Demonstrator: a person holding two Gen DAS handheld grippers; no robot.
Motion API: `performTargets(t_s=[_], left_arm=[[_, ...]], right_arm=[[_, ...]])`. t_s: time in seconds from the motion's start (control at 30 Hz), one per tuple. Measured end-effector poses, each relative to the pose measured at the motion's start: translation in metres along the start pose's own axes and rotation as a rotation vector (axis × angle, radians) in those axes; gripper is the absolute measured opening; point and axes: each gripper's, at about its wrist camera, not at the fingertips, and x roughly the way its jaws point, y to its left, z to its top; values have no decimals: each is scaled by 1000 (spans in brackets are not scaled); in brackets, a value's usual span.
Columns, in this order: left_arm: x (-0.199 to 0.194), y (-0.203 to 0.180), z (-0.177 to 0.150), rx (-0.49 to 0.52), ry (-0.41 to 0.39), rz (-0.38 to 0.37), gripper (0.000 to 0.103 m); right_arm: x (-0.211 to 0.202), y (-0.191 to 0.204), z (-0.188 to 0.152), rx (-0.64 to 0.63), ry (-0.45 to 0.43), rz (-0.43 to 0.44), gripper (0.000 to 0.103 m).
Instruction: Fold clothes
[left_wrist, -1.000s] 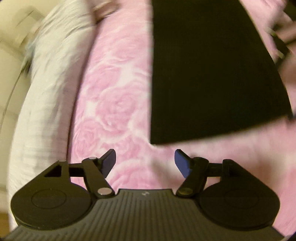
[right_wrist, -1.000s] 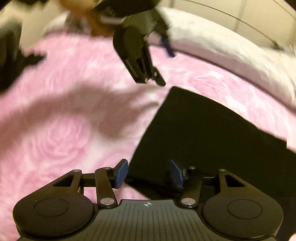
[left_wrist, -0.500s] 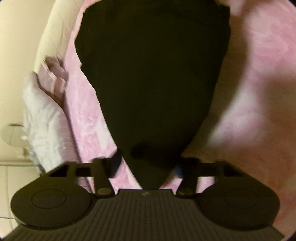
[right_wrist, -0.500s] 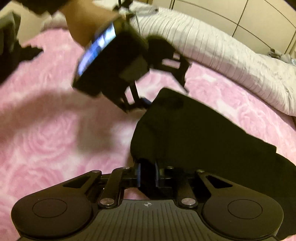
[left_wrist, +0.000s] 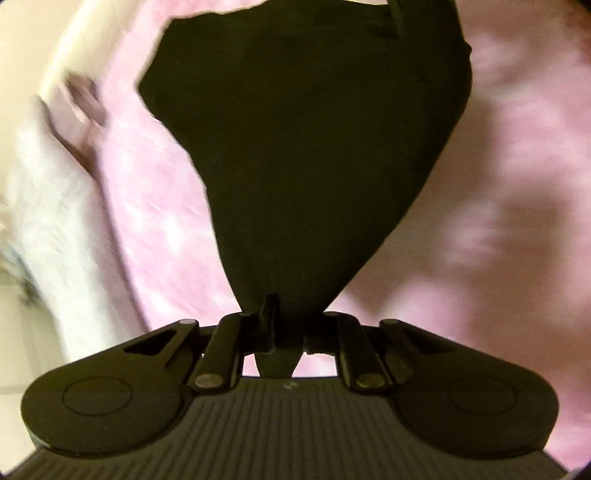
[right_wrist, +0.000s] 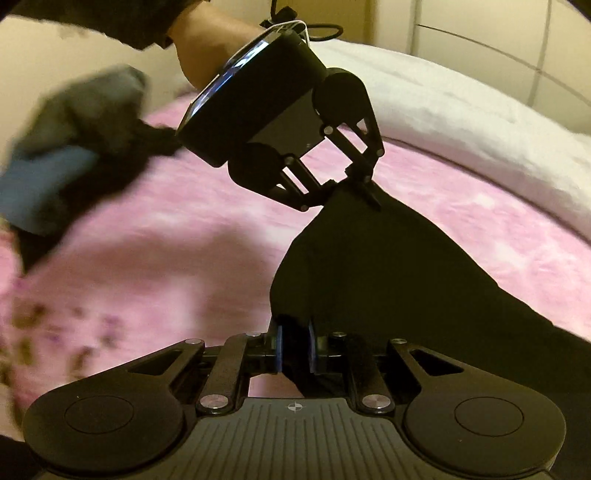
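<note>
Change: my left gripper (left_wrist: 286, 332) is closing on the black garment (left_wrist: 314, 147) | right gripper (right_wrist: 294, 350) already clamping it | corners are rising off the pink bedspread (right_wrist: 166, 240) | fold beginning.

Black tool (right_wrist: 294, 350), blue pads (right_wrist: 279, 349); dark sleeve (right_wrist: 110, 22)

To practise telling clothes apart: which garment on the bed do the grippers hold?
The black garment, pinched at one corner by the right gripper and at another by the closing left gripper; the blurred grey-blue clothes lie aside, ungripped.
</note>
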Motion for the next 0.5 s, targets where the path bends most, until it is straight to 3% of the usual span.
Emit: performTargets(t_s=[0.07,0.17,0.27,0.33,0.5], left_arm=[[-23,5,2,-46,46,-100,10],[-47,44,16,-153,75,-182,11],[-59,114,46,-198,66,-168,12],[-58,167,78,-179,48,-121,15],[-8,287,174,-147,-15,-53,20]], right_arm=[[-14,7,3,12,-28,92,11],[-46,-9,2,73,-85,162,11],[-92,-58,-5,208,-170,152,11],[-127,-99,-12,295,-230,110,11],[-191,-202,-58,499,-329,-11,11]])
